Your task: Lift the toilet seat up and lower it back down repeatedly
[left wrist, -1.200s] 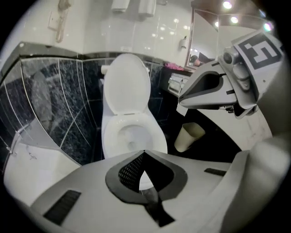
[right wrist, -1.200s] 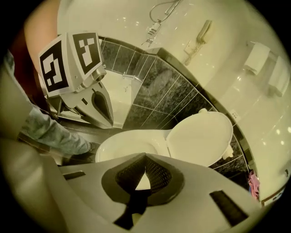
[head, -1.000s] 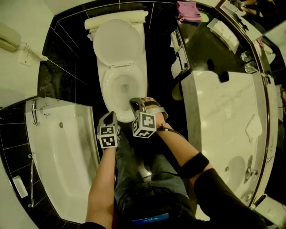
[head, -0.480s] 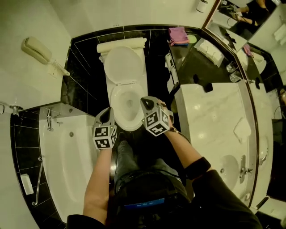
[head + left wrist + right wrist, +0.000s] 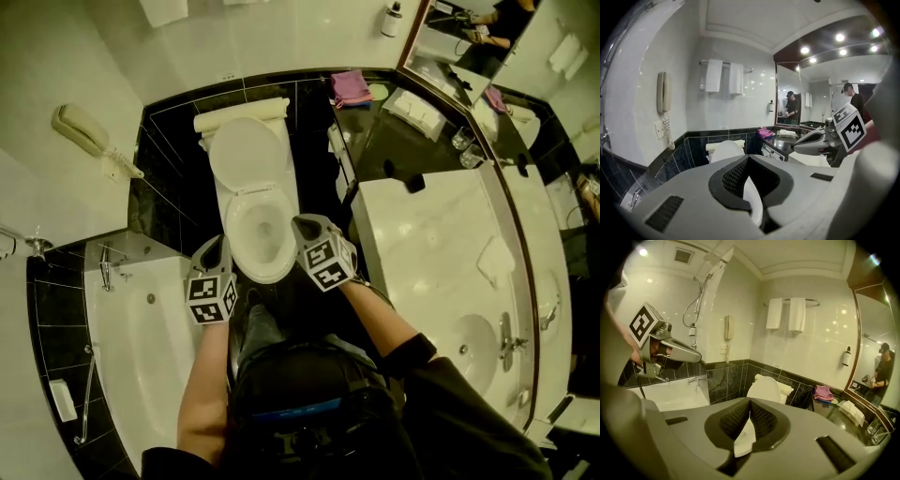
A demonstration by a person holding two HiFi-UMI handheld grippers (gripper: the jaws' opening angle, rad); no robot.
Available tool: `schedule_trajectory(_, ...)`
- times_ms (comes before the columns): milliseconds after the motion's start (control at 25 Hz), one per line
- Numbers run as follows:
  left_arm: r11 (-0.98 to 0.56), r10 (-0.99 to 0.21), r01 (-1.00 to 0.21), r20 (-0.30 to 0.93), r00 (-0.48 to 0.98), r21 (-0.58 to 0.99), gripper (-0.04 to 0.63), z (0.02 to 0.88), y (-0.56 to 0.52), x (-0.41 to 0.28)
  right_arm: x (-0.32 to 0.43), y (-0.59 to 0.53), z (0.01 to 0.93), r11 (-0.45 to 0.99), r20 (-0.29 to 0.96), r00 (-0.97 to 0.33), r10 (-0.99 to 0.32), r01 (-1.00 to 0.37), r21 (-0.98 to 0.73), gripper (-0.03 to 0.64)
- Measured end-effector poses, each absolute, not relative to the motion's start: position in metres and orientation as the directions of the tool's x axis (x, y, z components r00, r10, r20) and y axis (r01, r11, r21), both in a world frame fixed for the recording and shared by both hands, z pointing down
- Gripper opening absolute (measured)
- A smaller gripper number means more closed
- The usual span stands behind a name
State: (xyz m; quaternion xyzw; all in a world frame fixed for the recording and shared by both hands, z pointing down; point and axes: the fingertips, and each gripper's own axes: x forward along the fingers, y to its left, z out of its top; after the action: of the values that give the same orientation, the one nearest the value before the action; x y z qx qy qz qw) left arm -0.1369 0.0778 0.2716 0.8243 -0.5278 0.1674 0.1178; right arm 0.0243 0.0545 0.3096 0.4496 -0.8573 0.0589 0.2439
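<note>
The white toilet (image 5: pixel 255 230) stands against the black tiled back wall, with its lid (image 5: pixel 242 153) raised against the tank. The seat ring (image 5: pixel 230 246) appears to lie down on the bowl. My left gripper (image 5: pixel 217 244) hovers over the bowl's front left rim, and my right gripper (image 5: pixel 300 223) hovers over its front right rim. Neither touches the toilet. Both jaw pairs are shut with nothing between them, as the left gripper (image 5: pixel 747 158) and right gripper (image 5: pixel 750 400) views show. The lid (image 5: pixel 763 389) shows beyond the right jaws.
A white bathtub (image 5: pixel 141 356) lies to the left. A marble vanity (image 5: pixel 441 272) with a sink is on the right, below a mirror (image 5: pixel 469 37). A wall phone (image 5: pixel 86 129) hangs at left. A pink cloth (image 5: pixel 350 86) lies on the dark counter, and towels (image 5: pixel 787 312) hang above the toilet.
Both grippers have risen away from the toilet's front rim toward the head camera. The right gripper has rolled. The toilet looks smaller in the head view.
</note>
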Motion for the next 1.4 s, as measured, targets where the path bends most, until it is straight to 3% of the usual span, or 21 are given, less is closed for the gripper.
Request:
schedule_trajectory(1040,-0.399,-0.843,-0.917,0.392,0.368,0.003,-0.011,0.279,0.076,-0.145,0.032,0.053,0.332,0.568,0.527,-0.429,-0.734,-0.813,0.128,0.021)
schedule_trajectory(1200,-0.414,-0.834,-0.91,0.403,0.376,-0.007,-0.011,0.292,0.069,-0.146,0.034,0.05,0.361,0.531,0.565,-0.412,-0.715,-0.845,0.056,0.025)
schedule_trajectory(1400,-0.448,-0.82,-0.894,0.407,0.402,-0.02,-0.011,0.319,0.06,-0.141,0.042,0.046,0.41,0.446,0.63,-0.395,-0.669,-0.891,-0.085,0.093)
